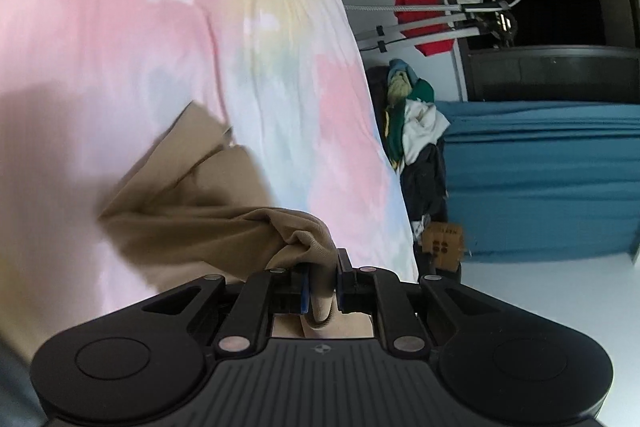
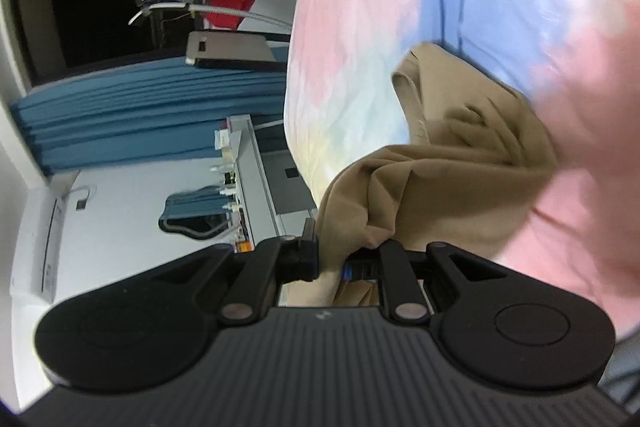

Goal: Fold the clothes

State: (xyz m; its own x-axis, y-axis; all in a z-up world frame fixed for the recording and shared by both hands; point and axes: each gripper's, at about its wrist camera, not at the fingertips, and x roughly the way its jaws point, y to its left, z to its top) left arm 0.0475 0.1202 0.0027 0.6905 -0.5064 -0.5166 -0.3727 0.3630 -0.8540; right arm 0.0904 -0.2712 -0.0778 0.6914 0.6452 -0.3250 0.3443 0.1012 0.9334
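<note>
A tan garment (image 1: 188,203) lies bunched on a pastel tie-dye bedsheet (image 1: 120,27). My left gripper (image 1: 322,287) is shut on a fold of the tan garment, with cloth pinched between its blue-padded fingers. In the right wrist view the same tan garment (image 2: 452,155) rises in folds from the bedsheet (image 2: 360,7). My right gripper (image 2: 332,263) is shut on another edge of it, and cloth hangs down through the jaws. Both views are tilted and a little blurred.
A pile of mixed clothes (image 1: 412,123) sits by the bed's edge beside blue curtains (image 1: 540,179). A drying rack with a red garment (image 1: 424,15) stands before a dark window. A cardboard box (image 1: 444,243) is on the floor. A white shelf with small items (image 2: 240,179) shows in the right wrist view.
</note>
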